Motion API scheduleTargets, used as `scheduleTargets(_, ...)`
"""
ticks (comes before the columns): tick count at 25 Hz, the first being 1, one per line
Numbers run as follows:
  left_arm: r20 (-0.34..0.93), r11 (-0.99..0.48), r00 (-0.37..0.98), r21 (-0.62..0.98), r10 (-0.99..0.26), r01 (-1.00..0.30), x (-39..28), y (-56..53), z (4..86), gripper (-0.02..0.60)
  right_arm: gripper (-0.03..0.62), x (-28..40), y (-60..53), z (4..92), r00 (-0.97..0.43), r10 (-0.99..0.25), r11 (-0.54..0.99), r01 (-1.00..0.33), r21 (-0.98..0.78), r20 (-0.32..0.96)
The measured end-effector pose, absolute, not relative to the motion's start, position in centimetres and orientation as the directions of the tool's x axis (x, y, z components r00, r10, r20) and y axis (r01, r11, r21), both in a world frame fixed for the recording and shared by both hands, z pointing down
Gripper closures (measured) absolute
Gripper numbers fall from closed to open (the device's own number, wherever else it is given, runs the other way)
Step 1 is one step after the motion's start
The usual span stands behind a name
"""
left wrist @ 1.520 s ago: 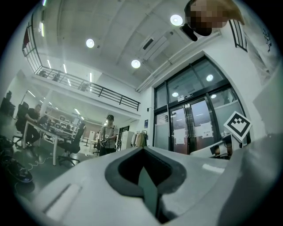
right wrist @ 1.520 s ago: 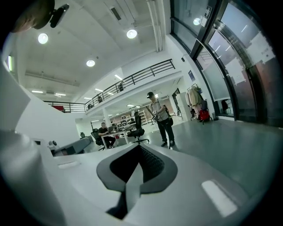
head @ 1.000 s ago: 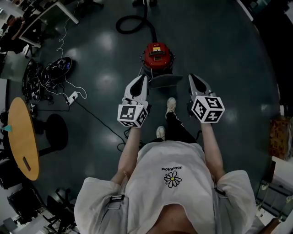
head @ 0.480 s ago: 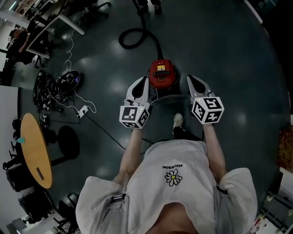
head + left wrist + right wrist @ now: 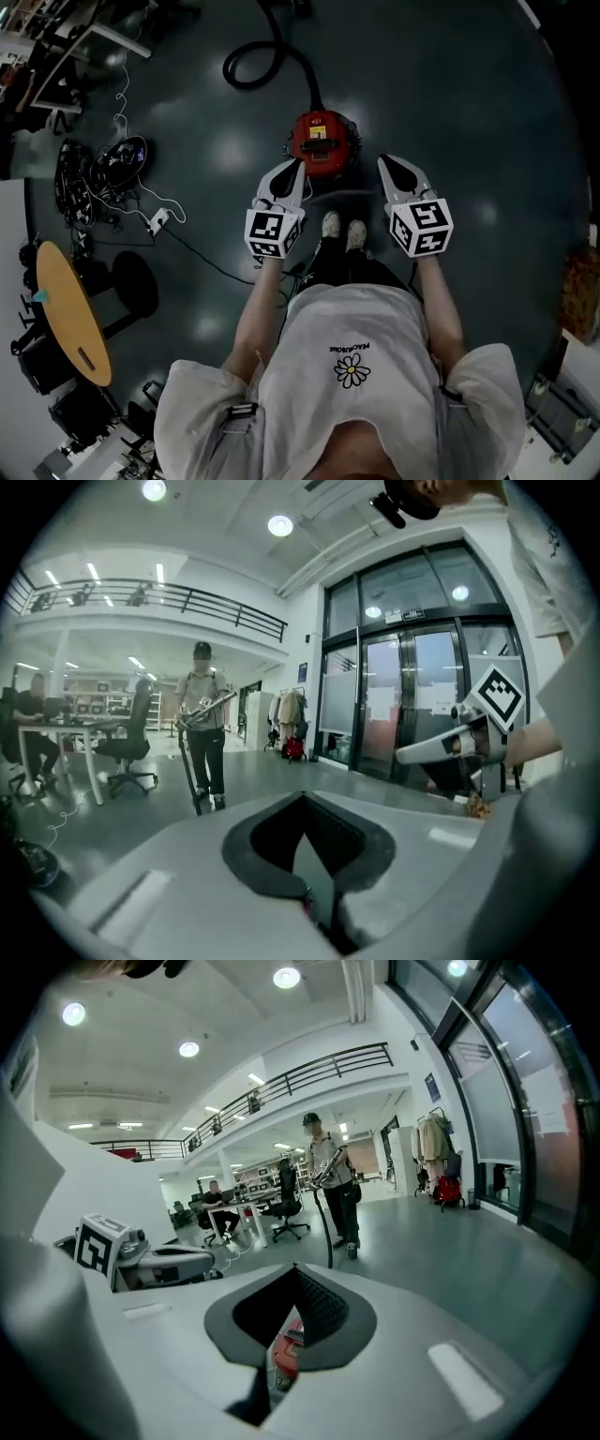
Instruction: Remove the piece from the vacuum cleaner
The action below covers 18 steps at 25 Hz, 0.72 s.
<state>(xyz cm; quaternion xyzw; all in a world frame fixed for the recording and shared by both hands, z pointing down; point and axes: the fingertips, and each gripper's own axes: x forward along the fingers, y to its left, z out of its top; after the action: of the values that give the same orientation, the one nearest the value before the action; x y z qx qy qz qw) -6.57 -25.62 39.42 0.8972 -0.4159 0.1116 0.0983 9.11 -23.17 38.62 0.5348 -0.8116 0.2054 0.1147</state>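
The red vacuum cleaner (image 5: 322,139) stands on the dark floor ahead of my feet, and its black hose (image 5: 272,47) curls away at the top. My left gripper (image 5: 289,169) hovers at the vacuum's near left side, shut and empty. On the other side my right gripper (image 5: 388,161) is held level with it, also shut and empty. In the right gripper view a sliver of the red vacuum (image 5: 286,1349) shows through the slit between the jaws (image 5: 277,1354). The left gripper view looks out over its jaws (image 5: 314,874) into the hall.
A person (image 5: 333,1185) stands farther off holding the far end of the hose. A white power strip (image 5: 155,221) with cables and a dark cable bundle (image 5: 103,164) lie at the left. A wooden round table (image 5: 66,309) sits at the lower left.
The person wearing the grippers has stepped up to the vacuum and both feet now stand together. Both grippers stay shut and held out level either side of it.
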Motion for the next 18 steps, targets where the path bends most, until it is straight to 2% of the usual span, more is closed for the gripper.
scheduleTargets(5,0.453,-0.724,0.657,0.037,-0.603,-0.689,-5.7,-29.0,45.2,0.58,0.571,8.5,-24.9,40.6,-0.407,-0.788,0.376,-0.912,-0.162,0.463)
scheduleTargets(9,0.642,-0.804,0.585,-0.083,-0.495,-0.589,-5.7,-30.7,53.7,0.58,0.571,8.7,-26.2,44.1,-0.375,-0.777,0.363,-0.923,-0.127,0.505)
scheduleTargets(14,0.771,-0.835,0.522,-0.022,-0.364,-0.55,-5.7,-31.5,65.1,0.58,0.571,8.9,-27.4,51.8,-0.342,-0.757,0.396,-0.918,-0.026,0.557)
scheduleTargets(18,0.844,-0.869,0.483,0.042,-0.234,-0.493,-4.7,-31.0,72.3,0.58,0.569,9.3,-26.6,57.8,-0.255,-0.726,0.475,-0.858,0.197,0.639)
